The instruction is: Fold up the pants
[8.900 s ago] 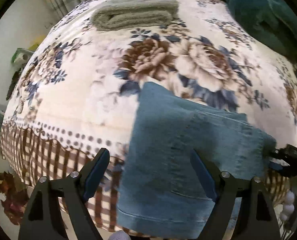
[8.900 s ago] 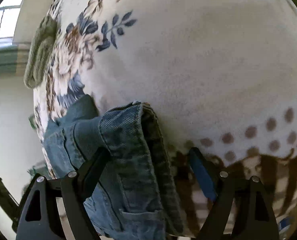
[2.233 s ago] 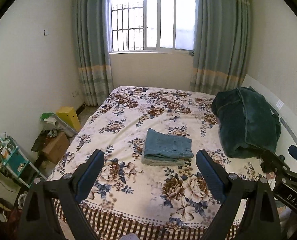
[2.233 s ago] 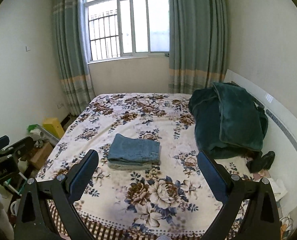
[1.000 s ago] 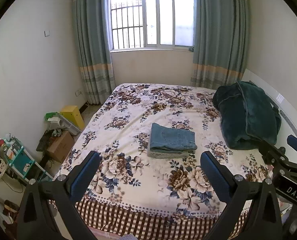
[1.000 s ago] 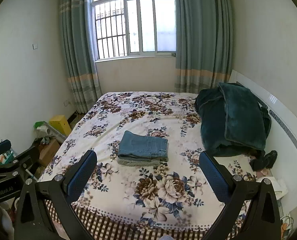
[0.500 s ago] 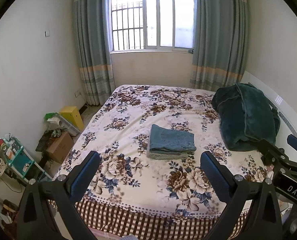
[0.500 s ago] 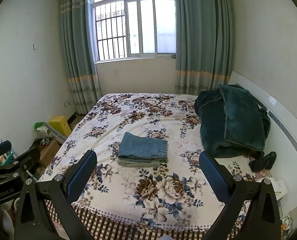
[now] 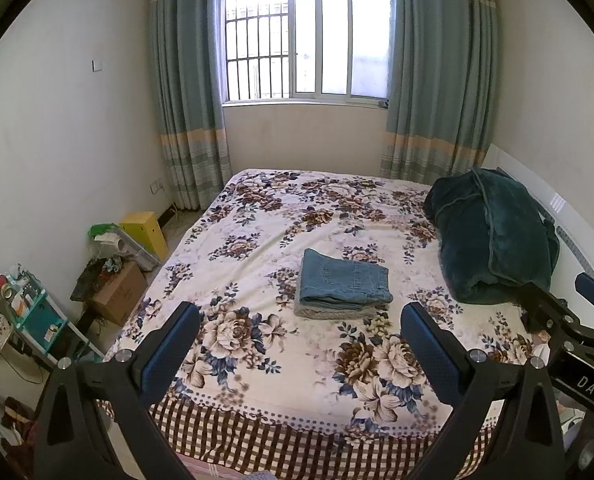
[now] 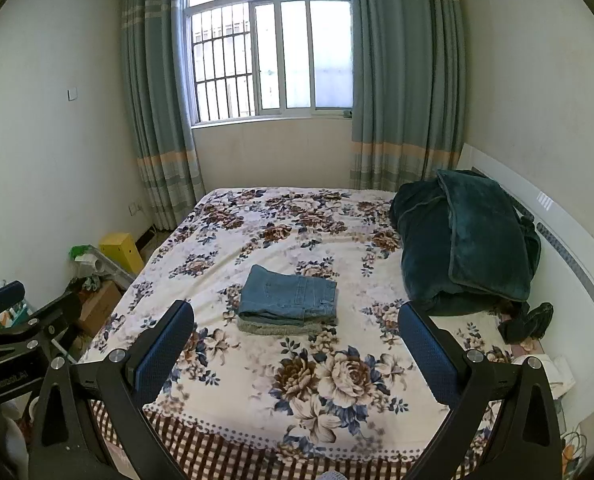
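Both our grippers, left gripper (image 9: 300, 340) and right gripper (image 10: 296, 336), hang spread and empty at six o'clock, since the folded jeans (image 9: 343, 282) already rest mid-bed (image 9: 257, 208) atop a grey garment (image 9: 333, 312).

Folded jeans (image 9: 343, 282) atop a towel (image 9: 333, 312), mid-bed (image 9: 257, 360), blanket (image 9: 493, 240) right.
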A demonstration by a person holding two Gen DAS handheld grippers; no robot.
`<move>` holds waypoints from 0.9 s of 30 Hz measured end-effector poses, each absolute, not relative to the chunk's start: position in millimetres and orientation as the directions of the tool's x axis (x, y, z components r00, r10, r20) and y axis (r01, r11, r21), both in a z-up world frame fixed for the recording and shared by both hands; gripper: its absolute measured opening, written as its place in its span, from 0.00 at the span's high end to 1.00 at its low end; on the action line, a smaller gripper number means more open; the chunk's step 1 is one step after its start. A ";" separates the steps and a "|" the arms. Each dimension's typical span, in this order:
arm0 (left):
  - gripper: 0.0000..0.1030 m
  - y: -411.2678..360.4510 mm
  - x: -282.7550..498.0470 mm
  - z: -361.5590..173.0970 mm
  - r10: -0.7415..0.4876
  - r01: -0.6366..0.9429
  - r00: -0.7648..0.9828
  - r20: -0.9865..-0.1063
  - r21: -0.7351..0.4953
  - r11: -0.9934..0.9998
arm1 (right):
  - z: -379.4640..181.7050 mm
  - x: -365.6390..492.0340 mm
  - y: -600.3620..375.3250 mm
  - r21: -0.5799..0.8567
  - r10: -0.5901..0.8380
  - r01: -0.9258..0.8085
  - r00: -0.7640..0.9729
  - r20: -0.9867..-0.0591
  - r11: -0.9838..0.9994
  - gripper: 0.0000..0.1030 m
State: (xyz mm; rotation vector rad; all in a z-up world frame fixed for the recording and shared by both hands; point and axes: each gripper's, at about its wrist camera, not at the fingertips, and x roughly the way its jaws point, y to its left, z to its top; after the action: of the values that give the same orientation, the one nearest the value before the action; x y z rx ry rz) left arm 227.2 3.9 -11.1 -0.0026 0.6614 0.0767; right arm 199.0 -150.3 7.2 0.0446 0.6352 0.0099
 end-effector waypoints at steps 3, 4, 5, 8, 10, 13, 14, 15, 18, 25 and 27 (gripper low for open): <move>0.00 4.1 227.1 -11.0 0.070 -0.074 0.787 -0.613 0.019 0.997 | 8.3 198.1 -147.7 0.042 0.019 0.007 0.805 -0.593 0.999 0.00; 0.00 4.1 227.0 -10.7 0.070 -0.073 0.788 -0.612 0.020 0.997 | 8.3 198.0 -147.4 0.043 0.020 0.007 0.805 -0.593 0.999 0.00; 0.00 4.1 227.0 -11.1 0.073 -0.075 0.787 -0.613 0.022 0.997 | 8.3 197.7 -147.4 0.043 0.018 0.009 0.805 -0.593 0.999 0.00; 0.00 3.6 226.6 -11.1 0.074 -0.078 0.786 -0.614 0.022 0.997 | 8.0 197.8 -146.7 0.043 0.019 0.008 0.804 -0.595 0.999 0.00; 0.00 3.2 226.6 -11.1 0.072 -0.077 0.786 -0.614 0.019 0.997 | 7.9 198.1 -146.4 0.043 0.019 0.007 0.804 -0.594 0.999 0.00; 0.00 3.8 226.8 -10.2 0.071 -0.075 0.786 -0.614 0.019 0.997 | 7.7 197.8 -146.1 0.043 0.019 0.008 0.804 -0.595 0.999 0.00; 0.00 4.3 226.5 -10.0 0.073 -0.077 0.786 -0.614 0.021 0.997 | 7.6 197.7 -146.0 0.043 0.019 0.008 0.803 -0.595 0.999 0.00; 0.00 3.6 226.6 -10.2 0.073 -0.078 0.786 -0.613 0.019 0.997 | 7.3 197.7 -145.3 0.044 0.019 0.009 0.803 -0.595 0.999 0.00; 0.00 3.6 226.6 -10.4 0.072 -0.077 0.786 -0.614 0.019 0.997 | 6.9 197.9 -143.8 0.043 0.019 0.008 0.802 -0.597 0.999 0.00; 0.00 5.0 226.2 -9.5 0.070 -0.075 0.786 -0.614 0.018 0.997 | 8.2 198.5 -146.4 0.043 0.019 0.008 0.803 -0.595 0.999 0.00; 0.00 5.0 226.2 -9.5 0.072 -0.075 0.787 -0.613 0.021 0.997 | 8.1 199.0 -146.0 0.045 0.022 0.006 0.804 -0.595 0.999 0.00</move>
State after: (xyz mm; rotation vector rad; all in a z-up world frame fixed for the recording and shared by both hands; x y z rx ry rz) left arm 226.2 5.0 -9.5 -0.0048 0.6606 0.0795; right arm 199.0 -146.0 8.1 0.0449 0.6374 0.0089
